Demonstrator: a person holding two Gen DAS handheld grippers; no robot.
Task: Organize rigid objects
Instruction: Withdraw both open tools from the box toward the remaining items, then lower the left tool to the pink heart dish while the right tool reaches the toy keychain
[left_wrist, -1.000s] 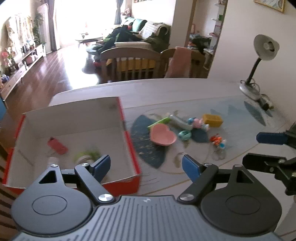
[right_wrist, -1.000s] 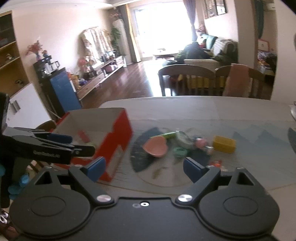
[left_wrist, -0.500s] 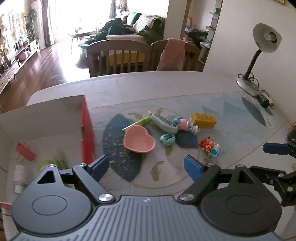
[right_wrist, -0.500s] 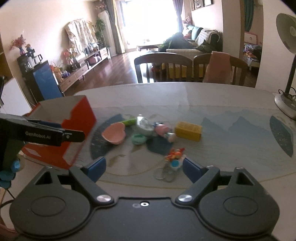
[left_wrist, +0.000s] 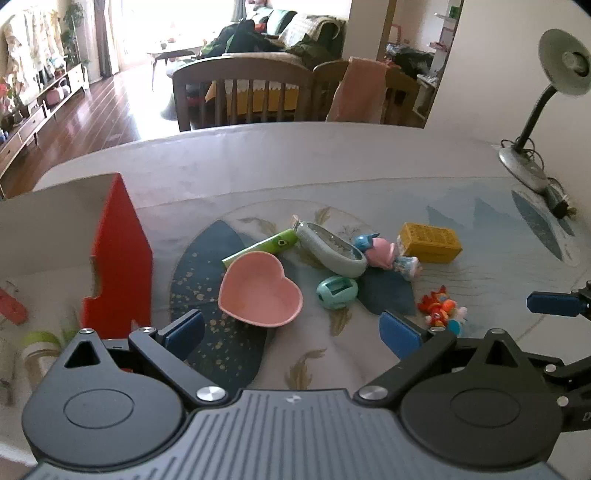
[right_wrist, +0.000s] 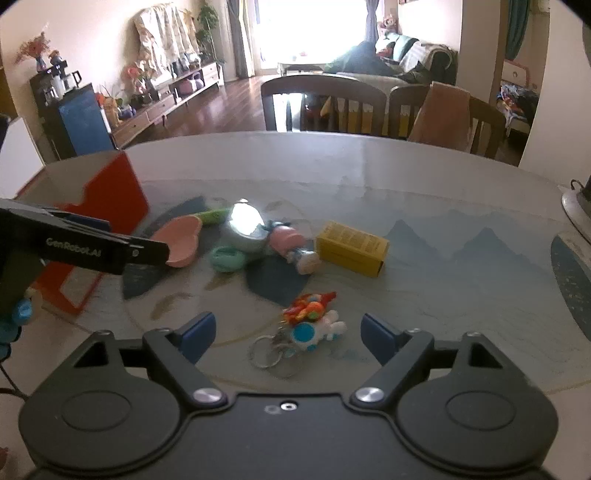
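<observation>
Toys lie scattered on a patterned table mat as two hand-held grippers close in on the pile. Seen from the left wrist, the left gripper (left_wrist: 291, 328) stands wide, its jaws having just been opening, with nothing pressed between the pads. A pink heart dish (left_wrist: 260, 293) sits just ahead of it, its near rim in the gap between the fingers; a green sharpener (left_wrist: 337, 291) lies a little further ahead to the right, beside a grey shoe-shaped case (left_wrist: 330, 253), a pink pig figure (left_wrist: 382, 251) and a yellow box (left_wrist: 430, 242). The red-sided carton (left_wrist: 118, 258), which looks to be the likely destination, stands to the gripper's left and already holds a few items. For a clean pick, the pads should likely straddle the dish's rim squarely before closing, since its sloped wall may slip.

From the right wrist, the right gripper (right_wrist: 284, 334) is also open, though its jaws have just been narrowing, and nothing is gripped. A keyring with small figures (right_wrist: 312, 319) lies directly between and just ahead of its fingers. Closing on the figures' bodies rather than the loose rings would probably hold better. The left gripper reaches in from the left, so the two should keep apart.
</observation>
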